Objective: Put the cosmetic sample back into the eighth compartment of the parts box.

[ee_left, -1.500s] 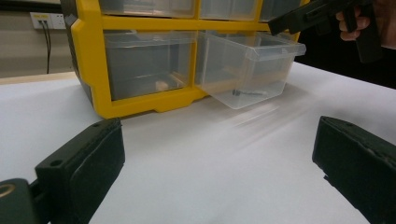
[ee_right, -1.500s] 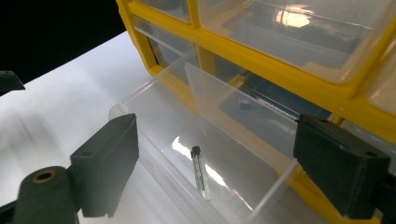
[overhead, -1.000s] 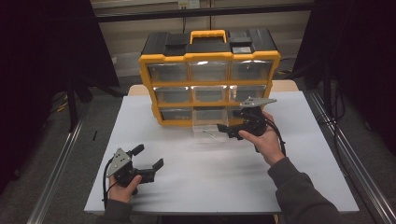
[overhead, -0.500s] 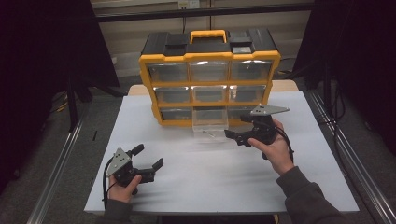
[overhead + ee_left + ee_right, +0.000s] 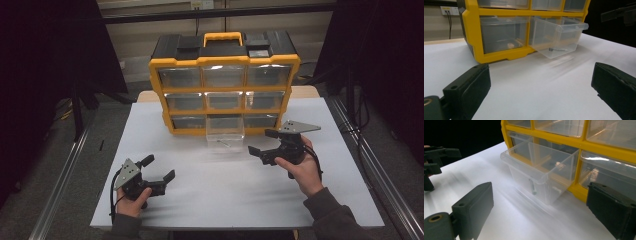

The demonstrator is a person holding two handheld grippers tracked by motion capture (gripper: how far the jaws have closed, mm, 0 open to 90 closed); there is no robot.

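A: Item one, cabinet?
B: Yellow-framed drawer cabinet (image 5: 224,85), black top with yellow handle, nine clear drawers in three rows, standing upright at far edge of white table (image 5: 200,200).

A: Item two, drawer?
B: Clear pulled-out drawer (image 5: 225,134), bottom row, middle column; drawn forward over table, tilted slightly down at front. Contents: one small dark screw (image 5: 224,142) lying on drawer floor, seen through clear wall in left gripper view and in right gripper view.

A: Item three, right gripper?
B: Right gripper (image 5: 260,143), held in person's right hand (image 5: 300,167), just right of pulled-out drawer, near but apart from it. Jaws spread wide, nothing between them. Grey three-cornered plate on top.

A: Item four, left gripper?
B: Left gripper (image 5: 159,169), held in left hand (image 5: 132,202), at near left part of table, well apart from cabinet. Jaws likewise wide, gripping nothing, pointed toward drawer.

A: Other contents?
B: Small pale object in bottom-left drawer; kind cannot be told.
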